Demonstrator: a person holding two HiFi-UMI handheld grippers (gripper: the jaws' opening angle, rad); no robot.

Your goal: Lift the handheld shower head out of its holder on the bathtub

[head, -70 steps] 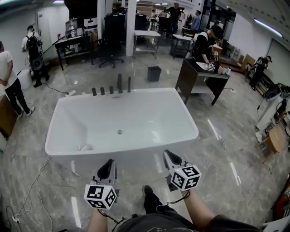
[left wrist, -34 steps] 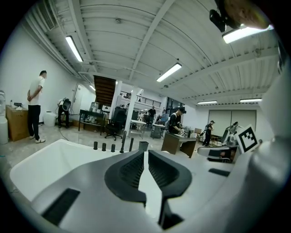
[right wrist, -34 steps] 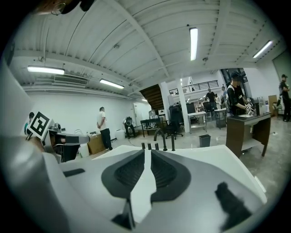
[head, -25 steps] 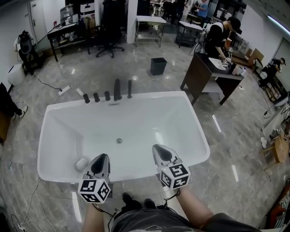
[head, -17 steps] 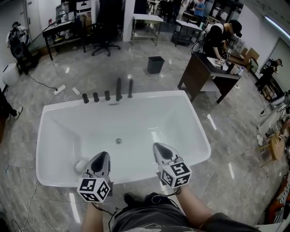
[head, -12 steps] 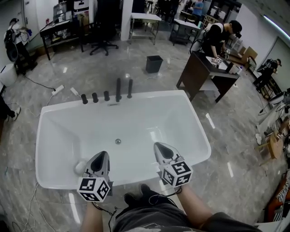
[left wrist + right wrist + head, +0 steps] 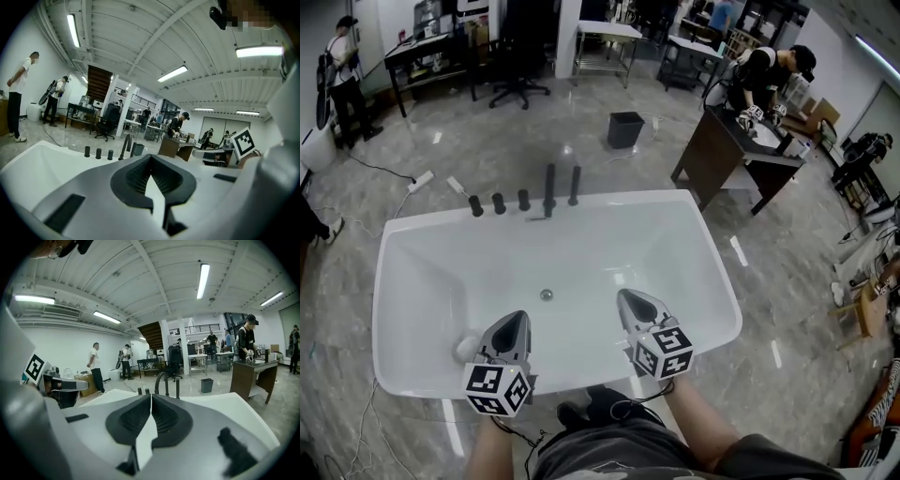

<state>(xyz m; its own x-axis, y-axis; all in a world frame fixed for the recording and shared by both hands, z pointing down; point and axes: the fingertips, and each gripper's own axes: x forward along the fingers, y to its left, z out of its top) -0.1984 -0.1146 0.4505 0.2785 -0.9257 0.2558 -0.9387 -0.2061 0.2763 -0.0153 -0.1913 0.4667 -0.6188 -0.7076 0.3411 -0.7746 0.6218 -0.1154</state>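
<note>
The handheld shower head point(image 7: 574, 185) is a black upright rod in its holder on the far rim of the white bathtub point(image 7: 712, 272). It stands beside the curved black spout point(image 7: 548, 192) and three black knobs point(image 7: 499, 202). My left gripper point(image 7: 517, 320) and right gripper point(image 7: 629, 298) hover over the tub's near rim, far short of the fixtures, both shut with nothing between the jaws. In the left gripper view the shower head point(image 7: 134, 149) shows beyond the left gripper point(image 7: 150, 158). In the right gripper view the shower head point(image 7: 177, 389) stands past the right gripper point(image 7: 151, 395).
A small white round object point(image 7: 467, 348) lies inside the tub near the left gripper, and the drain point(image 7: 546, 294) sits mid-tub. A dark desk point(image 7: 722, 150) with a person at it stands to the right behind the tub. A black bin point(image 7: 625, 129) and cables are on the floor.
Since the earliest frame the tub has come closer, and both grippers now reach over its near rim instead of hanging short of it. Both have stayed shut.
</note>
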